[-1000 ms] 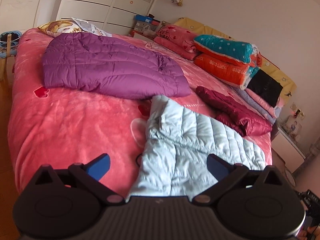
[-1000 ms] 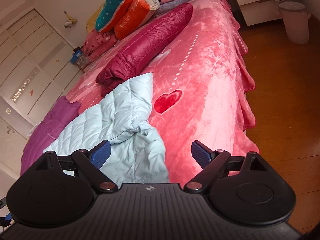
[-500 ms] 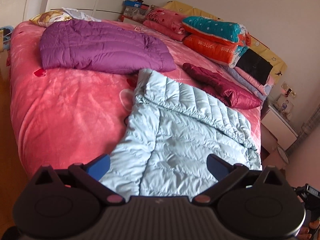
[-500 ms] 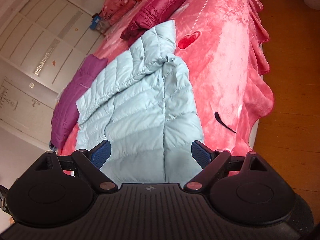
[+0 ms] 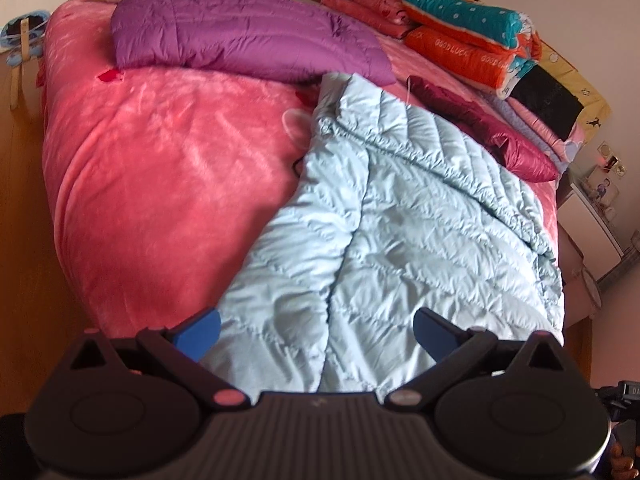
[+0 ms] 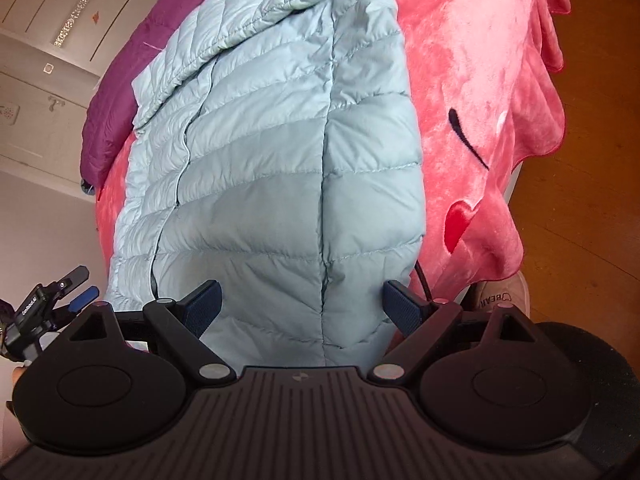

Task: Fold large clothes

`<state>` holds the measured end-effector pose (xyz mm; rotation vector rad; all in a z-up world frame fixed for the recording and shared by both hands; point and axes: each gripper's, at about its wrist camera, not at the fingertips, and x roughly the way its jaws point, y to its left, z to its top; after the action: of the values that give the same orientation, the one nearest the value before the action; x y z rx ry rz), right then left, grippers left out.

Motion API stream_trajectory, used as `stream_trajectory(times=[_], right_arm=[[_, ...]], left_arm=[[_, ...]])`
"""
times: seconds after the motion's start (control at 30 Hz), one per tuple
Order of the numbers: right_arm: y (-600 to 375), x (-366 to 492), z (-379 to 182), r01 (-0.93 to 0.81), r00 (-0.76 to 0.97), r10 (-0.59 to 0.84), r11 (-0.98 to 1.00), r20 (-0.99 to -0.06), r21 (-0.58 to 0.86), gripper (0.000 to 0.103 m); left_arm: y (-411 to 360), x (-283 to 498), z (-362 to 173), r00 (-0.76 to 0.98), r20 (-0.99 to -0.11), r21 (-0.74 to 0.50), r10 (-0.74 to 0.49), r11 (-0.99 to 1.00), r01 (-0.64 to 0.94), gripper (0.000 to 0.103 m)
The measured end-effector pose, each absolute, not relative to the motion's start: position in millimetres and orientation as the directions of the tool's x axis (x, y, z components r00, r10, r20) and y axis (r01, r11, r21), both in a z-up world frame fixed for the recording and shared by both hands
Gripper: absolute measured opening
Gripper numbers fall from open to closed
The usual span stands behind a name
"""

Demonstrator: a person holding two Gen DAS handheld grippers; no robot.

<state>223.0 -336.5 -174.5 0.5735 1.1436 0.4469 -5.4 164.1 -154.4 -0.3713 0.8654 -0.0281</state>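
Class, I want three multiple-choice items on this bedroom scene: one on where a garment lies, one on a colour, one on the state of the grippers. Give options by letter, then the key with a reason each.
1. Where does the purple jacket lie relative to the light blue jacket?
A. Farther up the bed
B. On the floor
C. Underneath it, fully hidden

2. What colour is the bed cover?
A. Green
B. Pink
C. White

3. How are the left gripper and right gripper?
A. Both shut on the jacket
B. One shut
C. Both open

Key: 1 A, it lies beyond the blue jacket's far end. 2 B, pink plush shows all round. 3 C, each pair of fingers stands wide apart.
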Motion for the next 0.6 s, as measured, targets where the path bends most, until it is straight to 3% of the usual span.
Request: stream_trajectory(times=[0.4, 0.47, 0.57, 0.6], right_arm=[[-326, 234, -178, -0.072, 0.340, 0.643, 0.745, -0.686, 0.663, 0.103], [-320, 237, -178, -0.080, 0.335, 0.640, 0.751, -0.692, 0.655, 0.099], [-314, 236, -173, -0.127, 0.352, 0.639, 0.757, -0.684, 0.641, 0.088], [-312, 235, -171, -0.143, 0.359, 0.642, 0.755, -0.677, 0.640, 0.081]], left_arm=[[166, 4, -177, 0.599, -0.775, -0.345, -0.201, 0.929, -0.134, 0.101], [168, 4, -178, 0.600, -0.770, -0.363, -0.215, 0.922, -0.136, 0.100], [168, 3, -178, 0.600, -0.768, -0.371, -0.224, 0.919, -0.131, 0.086], [167, 3, -178, 0.597, -0.767, -0.372, -0.233, 0.920, -0.120, 0.075]])
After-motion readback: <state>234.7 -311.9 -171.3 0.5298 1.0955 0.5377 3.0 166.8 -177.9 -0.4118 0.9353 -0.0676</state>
